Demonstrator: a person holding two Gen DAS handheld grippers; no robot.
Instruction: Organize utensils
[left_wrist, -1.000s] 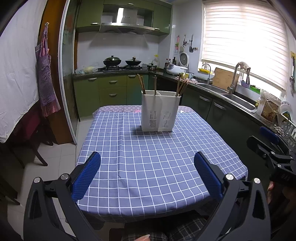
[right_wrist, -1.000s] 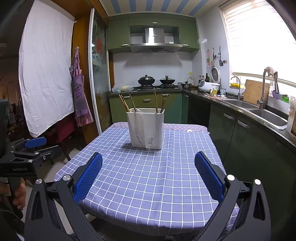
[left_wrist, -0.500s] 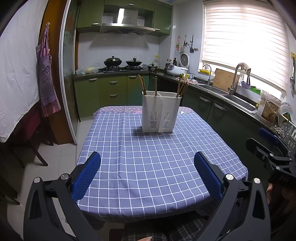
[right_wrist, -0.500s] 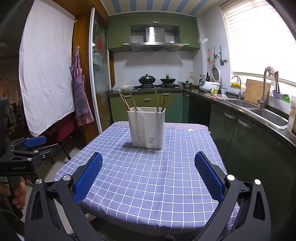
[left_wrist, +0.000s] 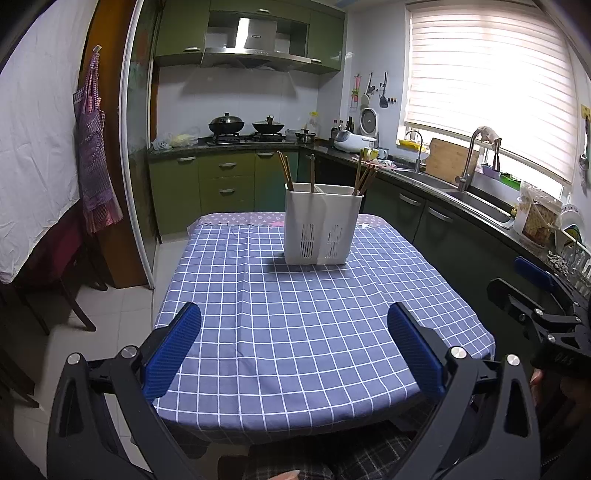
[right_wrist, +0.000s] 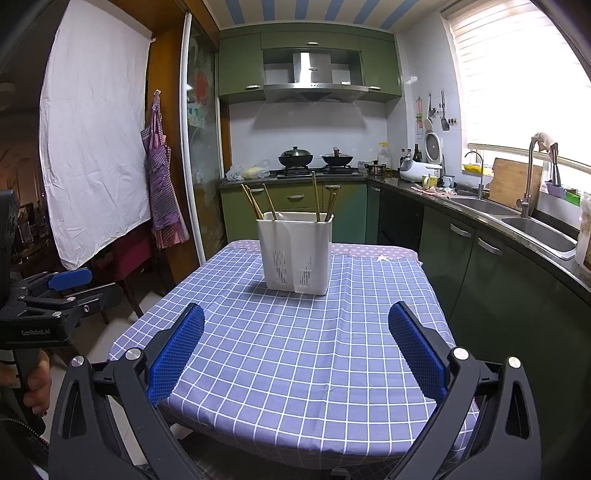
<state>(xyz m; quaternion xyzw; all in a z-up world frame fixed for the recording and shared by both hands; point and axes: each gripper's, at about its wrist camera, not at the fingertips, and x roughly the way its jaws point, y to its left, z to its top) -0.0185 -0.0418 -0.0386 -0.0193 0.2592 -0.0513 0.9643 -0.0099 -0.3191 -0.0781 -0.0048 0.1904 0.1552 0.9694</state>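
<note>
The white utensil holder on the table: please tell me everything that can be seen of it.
The white utensil holder is a tall rectangular box, plastic by its look, standing upright on the far half of the blue checked tablecloth. Its front wall has two groups of vertical drain slots near the bottom. An inner divider seems to split it into compartments. Brown chopsticks stand in it, leaning outward at both ends. Both grippers are apart from it; only the cloth touches it outside.

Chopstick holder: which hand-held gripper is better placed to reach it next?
Marginal, probably right. Both are open and empty at the near table edge. The holder sits centred ahead of the right hand-held gripper, off-centre for the left.
</note>
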